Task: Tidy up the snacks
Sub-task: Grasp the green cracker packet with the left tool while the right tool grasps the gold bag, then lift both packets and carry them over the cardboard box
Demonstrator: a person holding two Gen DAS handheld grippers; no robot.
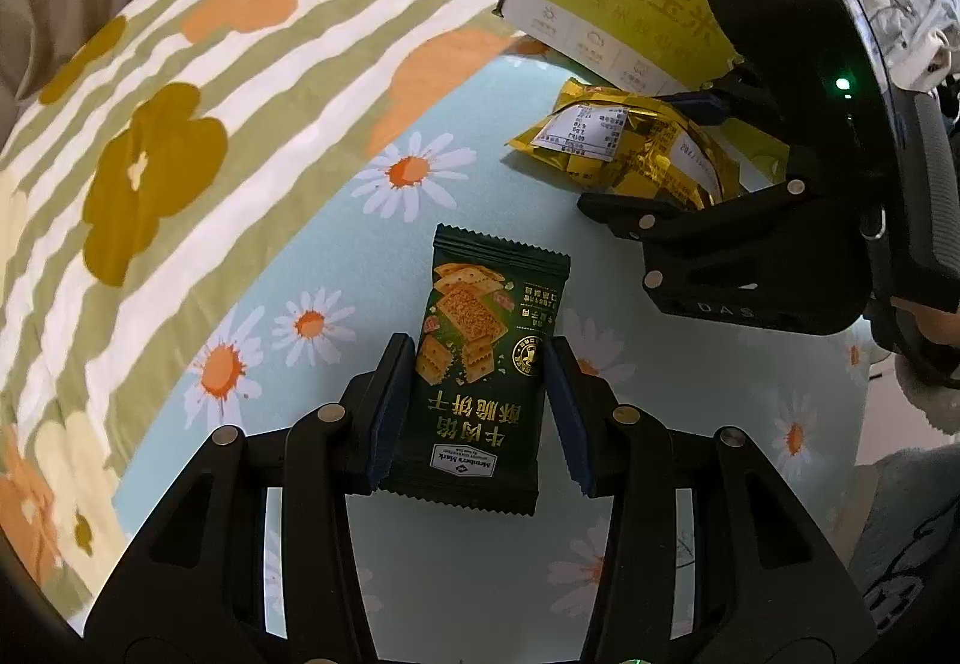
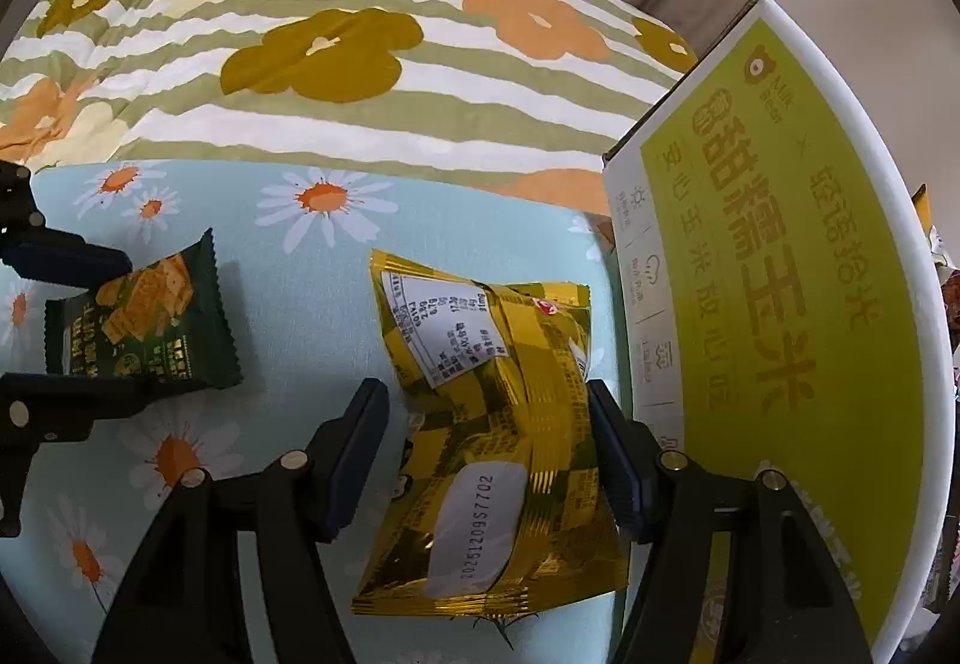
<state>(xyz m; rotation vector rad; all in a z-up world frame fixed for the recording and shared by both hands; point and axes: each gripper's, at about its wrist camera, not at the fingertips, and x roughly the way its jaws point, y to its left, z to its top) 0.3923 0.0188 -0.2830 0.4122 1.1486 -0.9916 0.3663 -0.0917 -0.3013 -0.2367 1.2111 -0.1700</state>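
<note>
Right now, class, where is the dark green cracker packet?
The dark green cracker packet lies on the daisy-print cloth, between the open left claw's fingers, left of the gold snack bag.

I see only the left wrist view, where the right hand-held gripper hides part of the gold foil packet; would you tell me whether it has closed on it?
Observer: No. The right hand-held gripper is open and straddles the gold foil snack packet; a gap shows beside one finger.
Operator: What is beside the other finger?
Observer: The white and yellow-green cardboard box stands close beside it.
Operator: Is the packet lifted?
Observer: No, its hidden end rests on the light blue daisy-print cloth.
</note>
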